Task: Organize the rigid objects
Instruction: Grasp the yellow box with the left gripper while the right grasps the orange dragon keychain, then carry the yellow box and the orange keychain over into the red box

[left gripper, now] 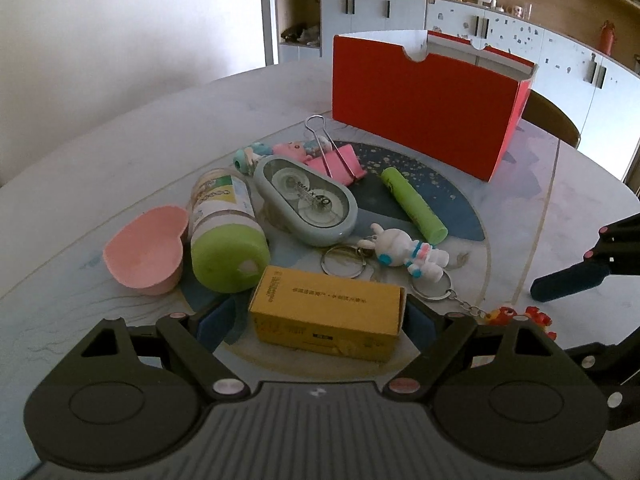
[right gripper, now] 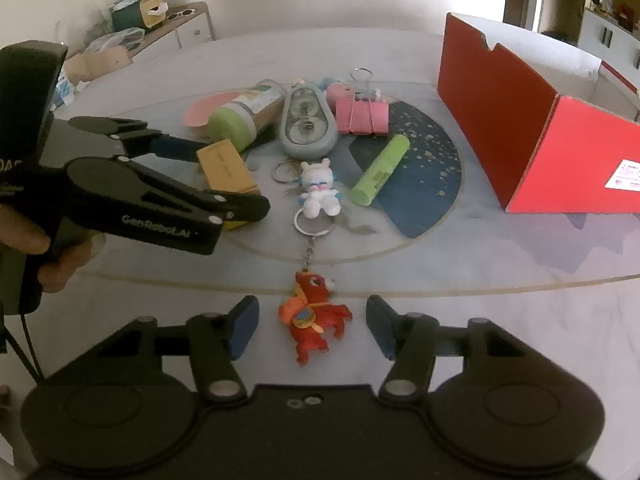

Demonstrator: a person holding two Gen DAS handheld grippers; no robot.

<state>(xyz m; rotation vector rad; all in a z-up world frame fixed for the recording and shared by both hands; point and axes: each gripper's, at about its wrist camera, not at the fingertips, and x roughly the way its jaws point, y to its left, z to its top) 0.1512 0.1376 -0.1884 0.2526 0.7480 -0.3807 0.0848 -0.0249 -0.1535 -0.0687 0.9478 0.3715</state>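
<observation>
The left gripper (left gripper: 324, 312) has its fingers spread wide on either side of the yellow box (left gripper: 326, 312), blue pads just beside the box's two ends; whether they touch it cannot be told. The right wrist view shows the same: one finger behind the box (right gripper: 226, 170), one in front. The right gripper (right gripper: 310, 326) is wide open and holds nothing, its pads apart on both sides of the red horse charm (right gripper: 314, 316), which lies flat on the table (right gripper: 500, 320). From the box in the left view, the green-capped bottle (left gripper: 226, 232) lies on its side at 10 o'clock, cap toward the camera, with the pink heart dish (left gripper: 146, 254) just beside it at 9 o'clock. The grey oval tape case (left gripper: 306, 200) is at 12 o'clock, with the pink binder clip (left gripper: 338, 160) touching its far end. The white rabbit keychain (left gripper: 404, 252) lies at 1 o'clock, its chain running toward the horse charm. The green tube (left gripper: 414, 204) lies tilted past the rabbit, at 1 o'clock. The red bin (left gripper: 424, 104) stands upright at the far side, 1 o'clock, well apart from the box. Small figurines (left gripper: 276, 150) sit behind the tape case, too blurred to tell apart.
</observation>
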